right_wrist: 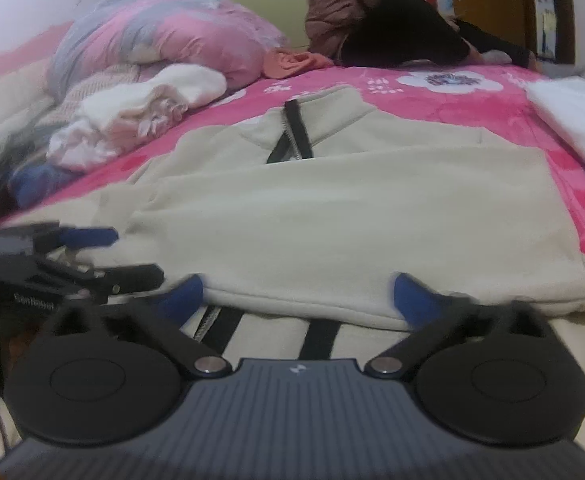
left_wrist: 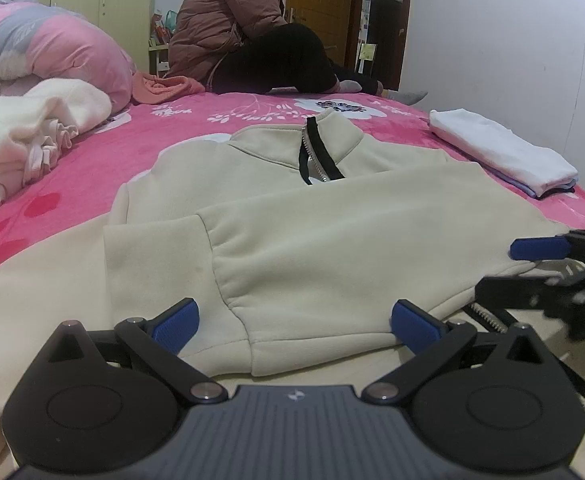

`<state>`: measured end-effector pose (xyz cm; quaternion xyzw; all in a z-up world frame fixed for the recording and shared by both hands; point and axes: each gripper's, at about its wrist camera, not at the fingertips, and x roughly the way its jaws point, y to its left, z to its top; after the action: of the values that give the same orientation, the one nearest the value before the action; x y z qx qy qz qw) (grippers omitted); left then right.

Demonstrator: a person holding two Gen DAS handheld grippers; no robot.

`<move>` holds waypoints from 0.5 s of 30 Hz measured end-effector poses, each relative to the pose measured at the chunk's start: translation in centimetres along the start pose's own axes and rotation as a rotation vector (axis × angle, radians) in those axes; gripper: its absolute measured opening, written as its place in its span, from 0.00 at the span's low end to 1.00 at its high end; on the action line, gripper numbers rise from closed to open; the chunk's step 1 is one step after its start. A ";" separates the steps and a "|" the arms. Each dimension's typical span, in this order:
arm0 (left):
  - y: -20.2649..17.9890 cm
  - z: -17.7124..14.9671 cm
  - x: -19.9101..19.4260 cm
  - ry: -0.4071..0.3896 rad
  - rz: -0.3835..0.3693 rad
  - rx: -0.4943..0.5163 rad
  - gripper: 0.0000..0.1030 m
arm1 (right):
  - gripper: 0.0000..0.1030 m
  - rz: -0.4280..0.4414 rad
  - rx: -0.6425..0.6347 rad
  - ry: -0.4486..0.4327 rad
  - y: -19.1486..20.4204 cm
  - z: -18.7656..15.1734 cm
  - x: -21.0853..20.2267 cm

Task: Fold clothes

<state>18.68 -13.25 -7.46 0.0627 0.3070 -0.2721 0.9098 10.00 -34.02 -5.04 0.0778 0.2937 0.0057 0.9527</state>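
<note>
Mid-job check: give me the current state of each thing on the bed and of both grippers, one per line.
Cream zip jacket: flat on the bed, sleeves folded across the front, collar zip partly open.
Left gripper: open, straddling the folded sleeve's cuff edge, not gripping.
Right gripper: open at the folded edge, not gripping.
White clothes stack: folded, set aside.
White and pink pile: crumpled, unfolded.
Pink quilt: bundled up.

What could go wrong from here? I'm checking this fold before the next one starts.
1. Both claws, left claw and right claw, stand open at the near edge of the cream sweatshirt, so nothing holds the folded panel; it may slide back open.
2. The two claws sit close together and could bump on the next reach.
3. The folded white stack lies beside the sweatshirt; a wide swing might topple it.
</note>
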 end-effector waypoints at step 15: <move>-0.3 0.0 0.1 0.008 0.018 0.022 1.00 | 0.99 -0.051 -0.039 0.046 0.9 -0.1 0.6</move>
<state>18.61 -13.52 -7.50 0.0768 0.3071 -0.2670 0.9102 10.40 -33.11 -5.33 0.0513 0.3171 -0.0112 0.9469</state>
